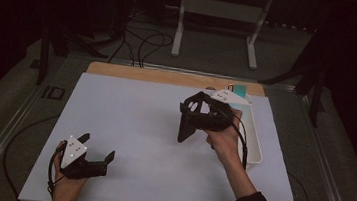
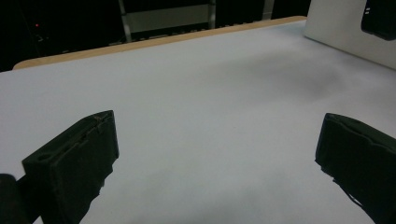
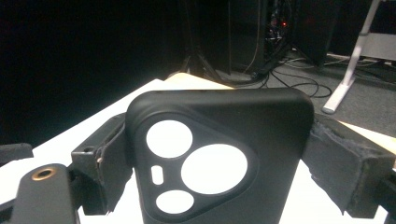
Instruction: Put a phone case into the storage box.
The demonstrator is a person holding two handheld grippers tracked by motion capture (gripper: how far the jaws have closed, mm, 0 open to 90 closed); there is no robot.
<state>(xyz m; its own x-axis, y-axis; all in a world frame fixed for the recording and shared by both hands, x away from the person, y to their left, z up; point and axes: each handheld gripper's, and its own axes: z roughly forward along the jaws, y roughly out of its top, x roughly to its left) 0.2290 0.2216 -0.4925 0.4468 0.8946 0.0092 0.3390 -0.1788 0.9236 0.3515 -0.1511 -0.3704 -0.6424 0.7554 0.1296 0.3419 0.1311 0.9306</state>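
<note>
A black phone case (image 3: 219, 158) with round camera cutouts stands upright between my right gripper's (image 3: 222, 161) jaws, which are shut on its two sides. In the high view the right gripper (image 1: 194, 107) holds the phone case (image 1: 186, 127) above the white table sheet (image 1: 134, 121), right of centre, with the case's lower end down by the sheet. My left gripper (image 1: 97, 148) rests near the front left corner, jaws wide apart and nothing between them. In the left gripper view the left gripper (image 2: 217, 158) shows only bare sheet between its fingers (image 2: 74, 161).
A white tray (image 1: 254, 138) lies along the sheet's right edge, just behind the right hand, with a teal object (image 1: 241, 90) at its far end. The tray's wall (image 2: 345, 32) is at upper right in the left gripper view. Cables and a stand leg lie on the floor beyond the table.
</note>
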